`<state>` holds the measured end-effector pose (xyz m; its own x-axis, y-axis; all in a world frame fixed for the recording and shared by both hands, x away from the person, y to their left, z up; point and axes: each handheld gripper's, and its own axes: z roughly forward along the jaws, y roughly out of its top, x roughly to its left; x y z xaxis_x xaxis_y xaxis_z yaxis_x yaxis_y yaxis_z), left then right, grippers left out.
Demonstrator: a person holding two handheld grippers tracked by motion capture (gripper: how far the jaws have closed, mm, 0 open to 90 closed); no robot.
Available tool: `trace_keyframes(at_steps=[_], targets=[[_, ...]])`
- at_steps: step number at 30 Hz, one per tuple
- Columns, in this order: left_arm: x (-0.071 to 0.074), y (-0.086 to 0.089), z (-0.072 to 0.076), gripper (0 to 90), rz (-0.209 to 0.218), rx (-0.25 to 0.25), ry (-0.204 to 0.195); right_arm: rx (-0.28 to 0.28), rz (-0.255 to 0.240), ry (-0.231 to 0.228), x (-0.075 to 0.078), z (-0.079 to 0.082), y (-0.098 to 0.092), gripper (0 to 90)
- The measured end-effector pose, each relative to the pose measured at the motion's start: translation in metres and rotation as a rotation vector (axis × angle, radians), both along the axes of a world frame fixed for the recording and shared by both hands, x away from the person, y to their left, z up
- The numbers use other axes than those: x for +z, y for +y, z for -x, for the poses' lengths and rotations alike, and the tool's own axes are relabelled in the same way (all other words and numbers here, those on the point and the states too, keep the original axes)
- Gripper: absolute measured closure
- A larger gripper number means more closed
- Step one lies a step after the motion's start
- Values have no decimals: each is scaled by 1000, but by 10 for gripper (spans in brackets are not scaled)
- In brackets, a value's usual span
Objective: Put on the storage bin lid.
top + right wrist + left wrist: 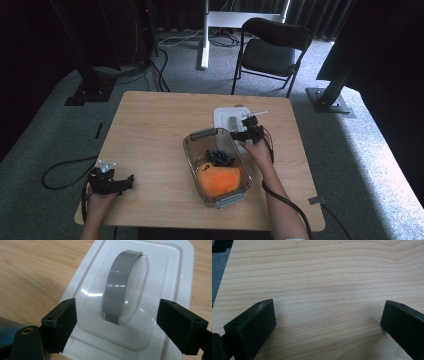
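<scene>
1. High view: the white lid [231,121] lies flat on the wooden bench [150,140], just past the far end of the clear container [216,167]. The right gripper [247,131] hangs over the lid's near right part, close to the container's far rim. Inside the container sit an orange plush thing [218,181] at the near end and a small blue and black thing [219,157] in the middle. The left gripper [111,183] rests near the bench's near left corner, well apart from the container and the lid

2. Left gripper view: the two black jaws stand wide open over bare wood [319,285], with nothing between them

3. Right gripper view: the right gripper [116,315] has its jaws spread wide, one on each side of the lid's [172,267] raised middle panel. The grey handle [120,290] of the lid lies in its recess between the jaws and runs on beyond their tips, in line with the gap. The pads do not touch the handle; clear space shows on both sides. The lid lies flat, its near edge reaching under the jaws
</scene>
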<state>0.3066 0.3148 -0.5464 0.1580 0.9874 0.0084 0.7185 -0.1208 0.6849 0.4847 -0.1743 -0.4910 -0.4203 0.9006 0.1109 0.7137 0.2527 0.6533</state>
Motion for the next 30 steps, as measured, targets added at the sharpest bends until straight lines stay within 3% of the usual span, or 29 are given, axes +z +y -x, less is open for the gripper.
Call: trace_keyframes(at_steps=[8,16,24,28,30], targets=[[0,0,0,3,1,1,0,-14,43,13,-9,-11,8,168],[0,0,1,3,-1,-1,1,-42,42,43,-16,-21,12,170],[0,0,1,3,0,0,1,-59,74,39,-23,-22,17,334],[0,0,1,3,0,0,1,-51,119,34,-25,-20,19,419],[0,0,1,3,0,0,1,-61,111,38,-24,-20,18,441]])
